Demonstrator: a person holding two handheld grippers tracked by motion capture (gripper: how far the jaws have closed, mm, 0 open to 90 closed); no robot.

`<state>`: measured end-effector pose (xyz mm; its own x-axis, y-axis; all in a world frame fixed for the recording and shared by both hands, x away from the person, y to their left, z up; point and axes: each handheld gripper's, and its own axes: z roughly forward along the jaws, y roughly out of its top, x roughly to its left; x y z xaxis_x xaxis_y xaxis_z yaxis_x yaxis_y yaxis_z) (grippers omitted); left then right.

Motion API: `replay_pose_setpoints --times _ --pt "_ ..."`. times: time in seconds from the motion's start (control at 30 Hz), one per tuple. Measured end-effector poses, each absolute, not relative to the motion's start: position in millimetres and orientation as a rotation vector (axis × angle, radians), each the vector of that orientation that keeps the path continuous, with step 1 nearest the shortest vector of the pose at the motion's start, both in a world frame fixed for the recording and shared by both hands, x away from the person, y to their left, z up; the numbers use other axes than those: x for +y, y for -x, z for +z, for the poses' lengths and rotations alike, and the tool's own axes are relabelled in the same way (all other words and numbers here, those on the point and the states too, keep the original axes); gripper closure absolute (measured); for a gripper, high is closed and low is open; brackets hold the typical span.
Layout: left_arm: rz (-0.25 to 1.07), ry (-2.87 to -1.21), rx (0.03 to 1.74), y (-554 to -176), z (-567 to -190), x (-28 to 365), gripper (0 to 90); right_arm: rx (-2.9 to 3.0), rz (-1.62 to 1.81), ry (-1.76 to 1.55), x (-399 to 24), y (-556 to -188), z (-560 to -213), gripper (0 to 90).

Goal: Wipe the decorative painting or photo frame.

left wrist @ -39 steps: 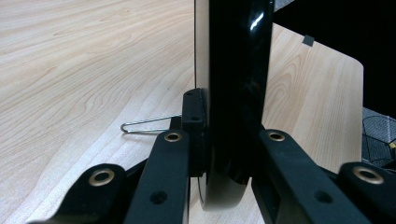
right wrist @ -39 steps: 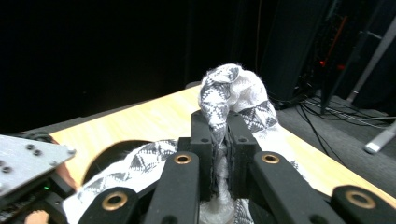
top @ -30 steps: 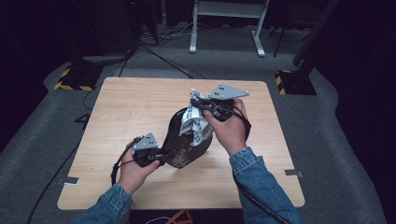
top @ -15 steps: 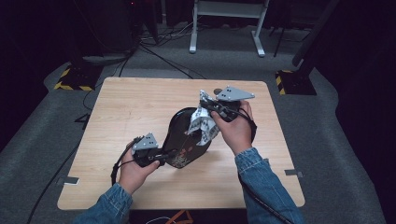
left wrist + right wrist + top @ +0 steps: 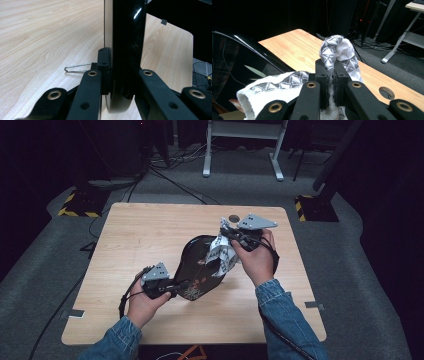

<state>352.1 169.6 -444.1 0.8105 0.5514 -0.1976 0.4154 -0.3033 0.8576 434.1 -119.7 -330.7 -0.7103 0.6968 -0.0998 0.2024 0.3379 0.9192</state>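
Observation:
A glossy black oval object [image 5: 197, 262] with a plant-like print rests tilted at the middle of the wooden table [image 5: 140, 235]. My left gripper [image 5: 172, 287] is shut on its near edge. In the left gripper view that gripper [image 5: 120, 75] clamps the thin black panel [image 5: 127, 37] edge-on. My right gripper [image 5: 225, 237] is shut on a white sock [image 5: 222, 252] with a grey triangle pattern, at the object's right side. In the right gripper view this gripper [image 5: 330, 67] pinches the sock [image 5: 337, 47], whose open cuff hangs over the black object [image 5: 237, 57].
A bent metal wire [image 5: 75, 68] lies on the table beside the left jaws. A round hole [image 5: 233, 218] is cut in the tabletop near its far edge. White desk legs [image 5: 240, 150] and cables stand on the floor beyond the table.
My right gripper has moved a little to the right and slightly down, with the sock still in it. My left gripper and the black object have stayed put.

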Motion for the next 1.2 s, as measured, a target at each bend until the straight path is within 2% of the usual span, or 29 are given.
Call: replay_pose_setpoints --times 0.73,1.2 --pt "0.160 -1.944 0.723 -352 -444 170 80.4 2.170 1.261 -0.883 -139 -439 -357 86.2" --pt "0.160 -1.938 0.726 -352 -445 170 80.4 2.229 1.190 -0.866 -148 -426 -368 86.1"
